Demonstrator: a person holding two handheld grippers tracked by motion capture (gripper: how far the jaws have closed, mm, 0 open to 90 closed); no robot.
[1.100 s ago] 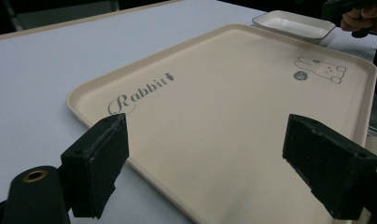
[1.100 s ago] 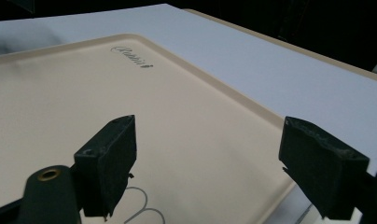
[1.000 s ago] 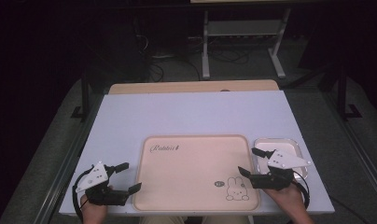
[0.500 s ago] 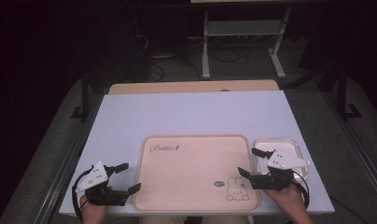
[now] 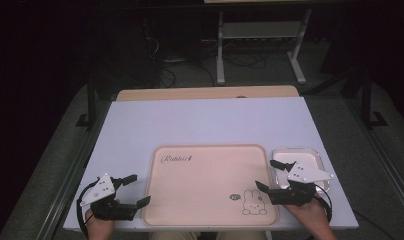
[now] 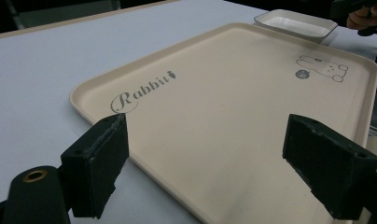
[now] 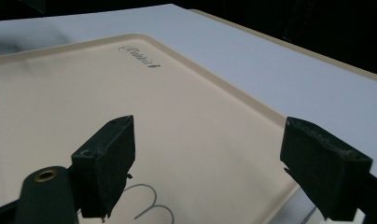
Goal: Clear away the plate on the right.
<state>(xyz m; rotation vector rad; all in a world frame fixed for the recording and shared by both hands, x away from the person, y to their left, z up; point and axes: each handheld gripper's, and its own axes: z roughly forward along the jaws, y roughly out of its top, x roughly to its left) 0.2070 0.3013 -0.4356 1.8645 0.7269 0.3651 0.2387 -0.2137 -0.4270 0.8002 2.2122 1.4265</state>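
**Two spread grippers flank a beige tray at the bottom of the frame**

The beige tray (image 5: 210, 182) lies flat in the lower centre of the high view, its long near edge close to the table's near edge. The left gripper (image 5: 133, 189) sits at the lower left of that frame, just beside the tray's left edge, its jaws spread wide and holding nothing. In the left gripper view the jaws frame the tray (image 6: 233, 112) from low down: one stands over the bare table beside the rim, the other over the tray's near part, and the word "Rabbit" shows between them. The right gripper (image 5: 269, 175) is at the lower right of the high view, jaws also spread and empty, their tips reaching over the tray's right edge near the printed rabbit. In the right gripper view the tray's rim (image 7: 252, 105) runs between the two jaws.

A hand comes up from the bottom edge under each gripper, both grippers angled inward toward the tray.

A small white dish (image 5: 297, 159) sits just right of the tray, partly under the right gripper. The table (image 5: 205, 122) is pale lavender-white, with a wooden strip along its far edge. The room beyond is dark, with grey carpet, metal stand legs and cables.
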